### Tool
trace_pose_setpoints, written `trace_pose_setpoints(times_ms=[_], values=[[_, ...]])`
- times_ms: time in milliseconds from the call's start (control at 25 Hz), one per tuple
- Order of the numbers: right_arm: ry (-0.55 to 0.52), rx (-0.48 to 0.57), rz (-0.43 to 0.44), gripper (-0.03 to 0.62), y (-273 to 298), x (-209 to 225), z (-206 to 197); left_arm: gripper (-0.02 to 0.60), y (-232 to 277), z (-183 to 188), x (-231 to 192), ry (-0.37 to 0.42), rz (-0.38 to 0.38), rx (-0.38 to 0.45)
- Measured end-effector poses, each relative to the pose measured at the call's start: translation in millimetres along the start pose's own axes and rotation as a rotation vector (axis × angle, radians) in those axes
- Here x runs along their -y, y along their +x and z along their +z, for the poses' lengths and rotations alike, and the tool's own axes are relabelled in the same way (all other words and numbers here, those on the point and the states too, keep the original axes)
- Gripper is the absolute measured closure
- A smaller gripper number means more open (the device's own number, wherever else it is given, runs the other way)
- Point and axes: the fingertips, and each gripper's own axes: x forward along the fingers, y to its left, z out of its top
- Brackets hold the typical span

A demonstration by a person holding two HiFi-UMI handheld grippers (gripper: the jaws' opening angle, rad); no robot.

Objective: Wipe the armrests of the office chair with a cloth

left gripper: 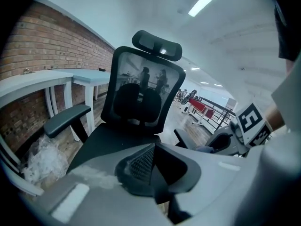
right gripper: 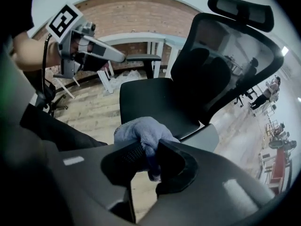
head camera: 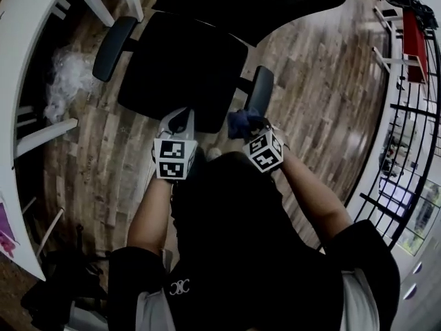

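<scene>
The black office chair stands in front of me, with its left armrest and right armrest both bare. My right gripper is shut on a blue cloth, held just short of the near end of the right armrest. In the right gripper view the cloth bulges out above the jaws, and the armrest lies just beyond and to the right. My left gripper hovers over the seat's front edge, shut with nothing in it.
A white desk curves along the left, with crumpled plastic on the wood floor beside it. A black railing and a red bench are at the right. The person's legs are right below the grippers.
</scene>
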Motion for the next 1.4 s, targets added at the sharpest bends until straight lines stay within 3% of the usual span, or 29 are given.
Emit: trace_pose_setpoints(times_ms=[320,800,1280,1400], values=[[-0.183,-0.142,0.015,0.503,44.2,-11.3,-18.2,0.575,3.8,-38.3,-2.2,-0.036,-0.023,-0.064],[-0.289,-0.166,0.041,0.503,65.9,4.2,-18.0,0.575,2.4,-46.6,2.5,-0.074,0.013,-0.075],[-0.327,-0.174,-0.067,0.502,76.0,92.1,13.1,0.575,0.9,-31.9,13.3,-0.118,0.028,-0.043],[-0.309,-0.171,-0.084,0.502,81.9,120.1,21.9,0.575,2.1,-29.6,14.6,-0.162,0.033,-0.044]])
